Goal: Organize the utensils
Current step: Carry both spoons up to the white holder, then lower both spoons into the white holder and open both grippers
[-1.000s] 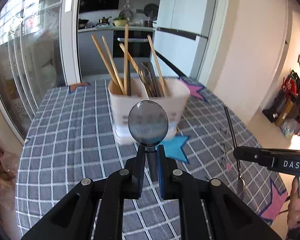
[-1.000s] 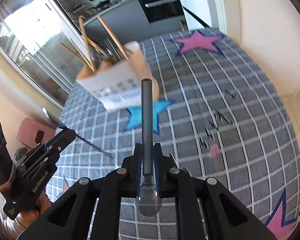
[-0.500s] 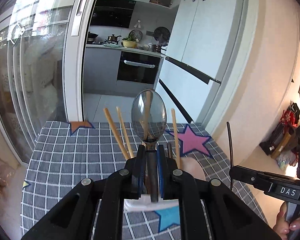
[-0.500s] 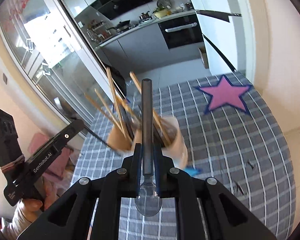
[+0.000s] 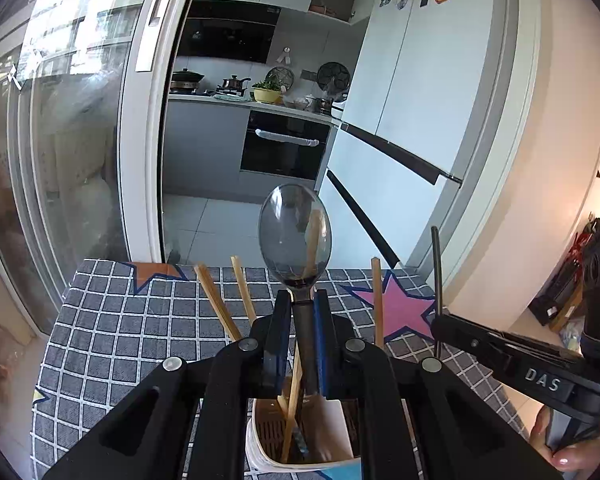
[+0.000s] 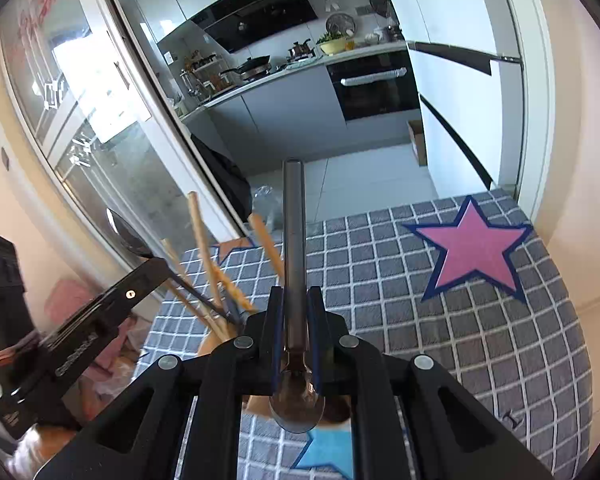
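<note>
A grey checked tablecloth with coloured stars [image 6: 440, 320] covers the table. On it stands a white rectangular plastic utensil holder [image 5: 300, 436], already holding pale wooden chopsticks [image 5: 216, 304]. The left gripper [image 5: 300, 312] hangs right above the holder, its jaws clamped on the handle of a shiny steel spoon [image 5: 295, 236], bowl up. The right gripper [image 6: 296, 312] grips a second dark-handled steel spoon [image 6: 294, 240] near its neck, bowl down, seemingly just beside the holder. Both spoons look stiff, light and slick, so a firm pinch on the flat handle suits them best.
</note>
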Tool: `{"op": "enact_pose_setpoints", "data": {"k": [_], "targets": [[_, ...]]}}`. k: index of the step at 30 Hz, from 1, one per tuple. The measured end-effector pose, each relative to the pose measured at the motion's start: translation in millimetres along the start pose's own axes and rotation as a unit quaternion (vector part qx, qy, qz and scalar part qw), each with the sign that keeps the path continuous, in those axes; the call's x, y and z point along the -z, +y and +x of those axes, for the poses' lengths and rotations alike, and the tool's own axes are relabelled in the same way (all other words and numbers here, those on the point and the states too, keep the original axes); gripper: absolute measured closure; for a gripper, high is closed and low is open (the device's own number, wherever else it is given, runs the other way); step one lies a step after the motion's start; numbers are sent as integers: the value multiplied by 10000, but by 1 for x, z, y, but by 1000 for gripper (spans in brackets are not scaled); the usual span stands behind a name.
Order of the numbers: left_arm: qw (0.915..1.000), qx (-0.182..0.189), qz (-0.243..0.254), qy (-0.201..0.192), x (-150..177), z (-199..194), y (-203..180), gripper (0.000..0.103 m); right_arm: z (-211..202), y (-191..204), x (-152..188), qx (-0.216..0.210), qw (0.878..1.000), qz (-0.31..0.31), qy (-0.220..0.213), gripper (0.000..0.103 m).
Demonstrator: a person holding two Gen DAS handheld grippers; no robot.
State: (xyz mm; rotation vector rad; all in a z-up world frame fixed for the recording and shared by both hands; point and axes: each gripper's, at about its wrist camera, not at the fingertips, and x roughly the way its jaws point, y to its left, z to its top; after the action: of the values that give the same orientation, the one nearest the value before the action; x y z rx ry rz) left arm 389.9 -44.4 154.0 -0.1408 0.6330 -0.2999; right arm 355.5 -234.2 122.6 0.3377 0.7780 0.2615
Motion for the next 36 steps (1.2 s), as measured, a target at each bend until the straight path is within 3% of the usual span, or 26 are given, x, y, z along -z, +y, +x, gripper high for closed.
{"op": "enact_pose_setpoints", "data": {"k": [13, 21, 29, 31, 33, 36], "targets": [[9967, -279, 553, 524, 50, 24, -11, 60, 32, 25, 44, 655, 9866, -1440, -407, 91], [9948, -458, 774, 480, 70, 21, -16, 60, 34, 21, 63, 665, 9857, -1526, -270, 91], [9950, -528, 659, 525, 77, 13, -12, 60, 35, 20, 68, 543, 9878, -1457, -39, 90], [9950, -552, 653, 512, 79, 9, -12, 60, 34, 20, 68, 522, 9887, -1403, -14, 87], [9949, -583, 648, 512, 80, 7, -11, 60, 32, 19, 68, 469, 9905, -1292, 40, 66], [9948, -643, 624, 478, 83, 1, -10, 60, 26, 18, 68, 455, 9923, -1152, 20, 62]]}}
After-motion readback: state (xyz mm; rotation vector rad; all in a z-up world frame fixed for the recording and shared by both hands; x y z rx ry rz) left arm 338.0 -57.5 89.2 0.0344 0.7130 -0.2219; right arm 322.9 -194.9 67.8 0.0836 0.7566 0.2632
